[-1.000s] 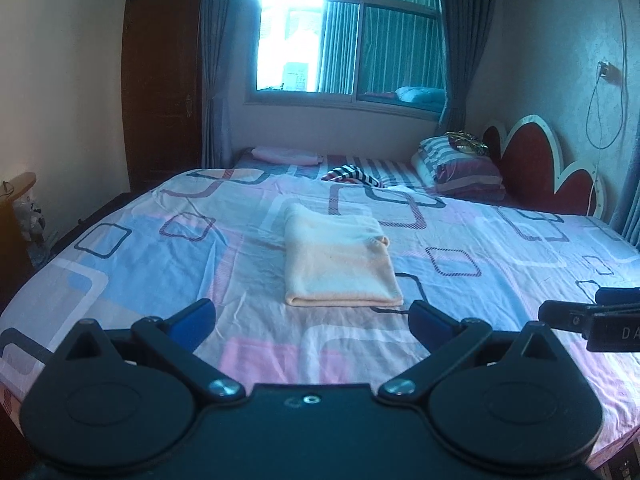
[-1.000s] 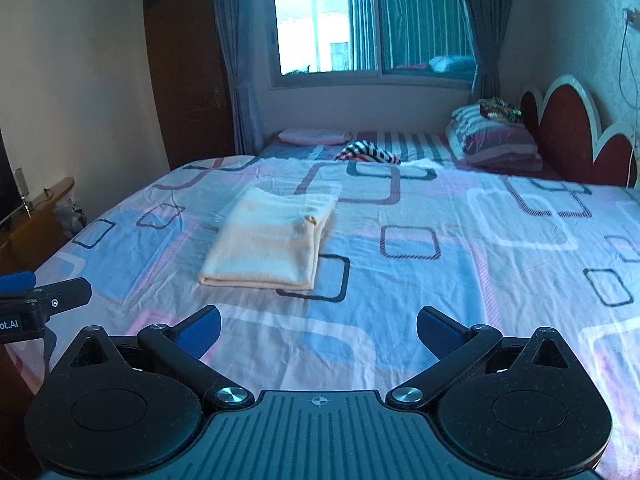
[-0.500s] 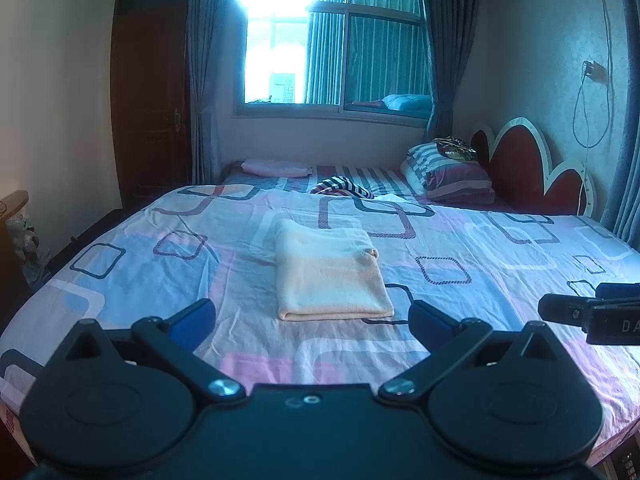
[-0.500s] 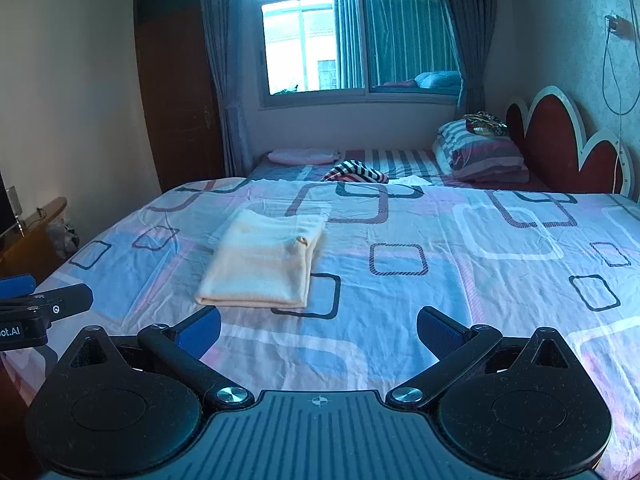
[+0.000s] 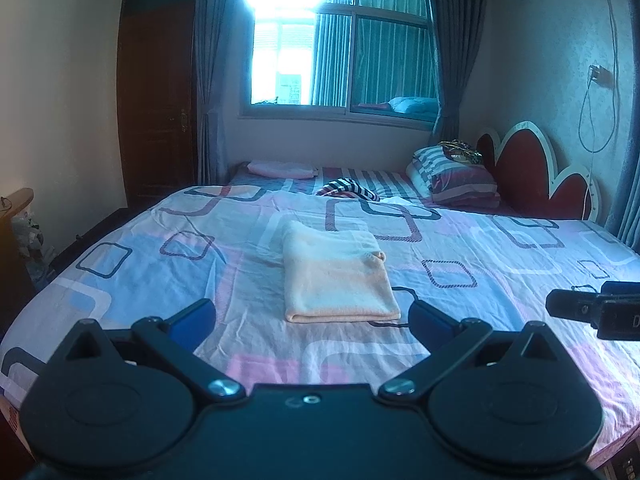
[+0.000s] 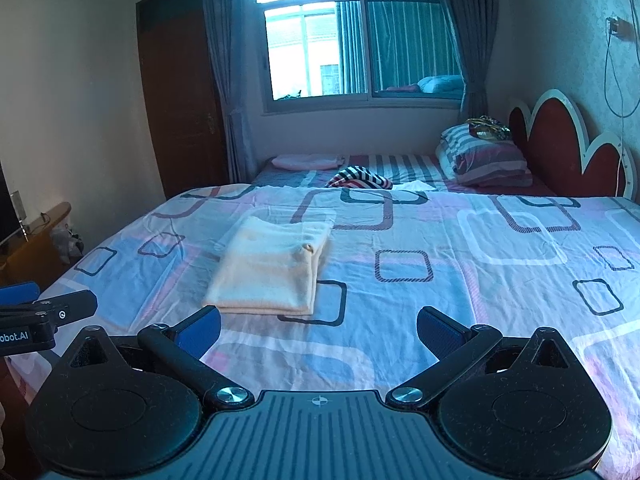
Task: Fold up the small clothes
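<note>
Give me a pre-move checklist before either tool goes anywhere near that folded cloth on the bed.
1. Left tool open and empty: ok.
2. Right tool open and empty: ok.
3. Folded peach cloth lies flat on the patterned bedsheet, edges stacked: ok.
4. Both tools clear of the cloth, no contact: ok.
5. Nothing lying on the sheet between tools and cloth: ok.
6. Another garment waiting to fold: cannot tell; a striped item lies at the far edge, too distant to identify.

bed sheet (image 5: pixel 160 264) patterned | striped pillows (image 5: pixel 452 178) by red headboard (image 5: pixel 532 176) | striped cloth (image 6: pixel 360 178) far side | window (image 6: pixel 360 48), curtains (image 5: pixel 210 92)
</note>
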The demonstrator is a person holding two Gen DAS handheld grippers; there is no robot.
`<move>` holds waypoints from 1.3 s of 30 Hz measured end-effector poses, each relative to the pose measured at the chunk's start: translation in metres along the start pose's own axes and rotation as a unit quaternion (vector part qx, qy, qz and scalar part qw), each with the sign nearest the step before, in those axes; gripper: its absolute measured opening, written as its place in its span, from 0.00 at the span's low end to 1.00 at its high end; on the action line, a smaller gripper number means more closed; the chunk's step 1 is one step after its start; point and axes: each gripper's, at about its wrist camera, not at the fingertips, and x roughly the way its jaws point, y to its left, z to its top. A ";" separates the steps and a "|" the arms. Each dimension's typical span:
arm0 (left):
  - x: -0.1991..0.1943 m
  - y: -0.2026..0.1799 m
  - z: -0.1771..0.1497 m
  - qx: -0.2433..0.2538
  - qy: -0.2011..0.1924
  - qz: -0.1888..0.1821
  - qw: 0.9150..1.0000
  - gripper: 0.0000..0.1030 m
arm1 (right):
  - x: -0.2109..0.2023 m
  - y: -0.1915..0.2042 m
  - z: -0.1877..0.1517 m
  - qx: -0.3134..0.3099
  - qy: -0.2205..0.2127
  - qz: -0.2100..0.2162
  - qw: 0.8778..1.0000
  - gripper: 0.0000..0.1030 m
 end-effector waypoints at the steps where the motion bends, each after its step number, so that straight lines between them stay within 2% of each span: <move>1: -0.001 0.000 0.000 0.001 0.000 0.000 1.000 0.99 | 0.000 0.000 0.000 0.001 -0.001 0.001 1.000 1.00; 39: 0.003 0.001 0.001 0.011 0.000 0.009 1.000 0.99 | 0.004 -0.002 0.005 0.010 0.001 0.001 1.000 1.00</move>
